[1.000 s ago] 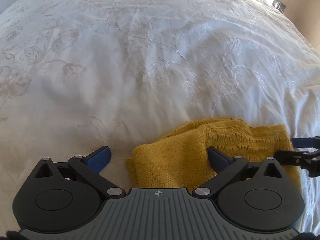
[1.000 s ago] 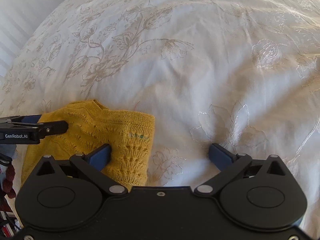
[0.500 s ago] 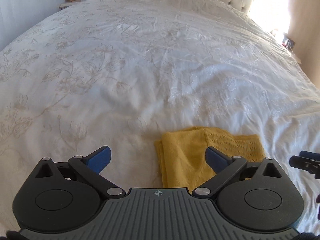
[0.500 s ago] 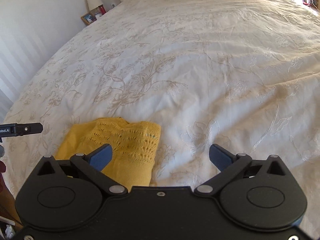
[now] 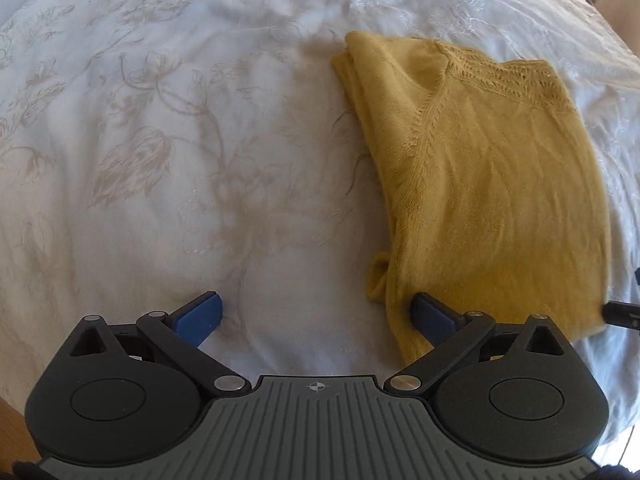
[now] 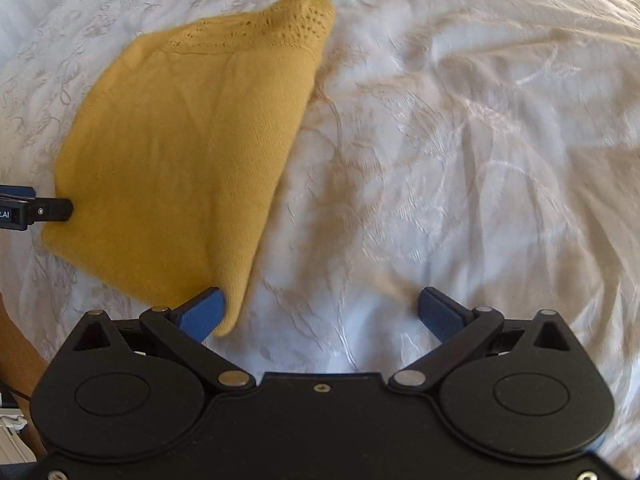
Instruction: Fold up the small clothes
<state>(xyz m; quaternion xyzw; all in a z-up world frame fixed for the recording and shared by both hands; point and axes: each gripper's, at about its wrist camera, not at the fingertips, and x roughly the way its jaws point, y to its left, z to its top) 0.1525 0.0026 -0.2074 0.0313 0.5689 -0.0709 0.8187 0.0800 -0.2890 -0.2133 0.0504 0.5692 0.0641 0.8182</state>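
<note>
- The mustard-yellow knitted garment (image 5: 488, 184) lies on the white embroidered bedspread (image 5: 168, 152), already doubled into a compact slab; judging by that, perhaps one more fold or a tidy remains.
- Left gripper (image 5: 316, 316): tongs spread apart, its right pad at the garment's near left edge.
- Right gripper (image 6: 320, 312): tongs also apart, its left pad against the near right corner.
- Bare bedspread on every visible side gives open room.

Only legible text: white ".AI" fragment, cut off by the frame edge, on the black body of the left gripper (image 6: 36, 211) at the left edge of the right wrist view. No other readable labels, numbers or signs in either view.
</note>
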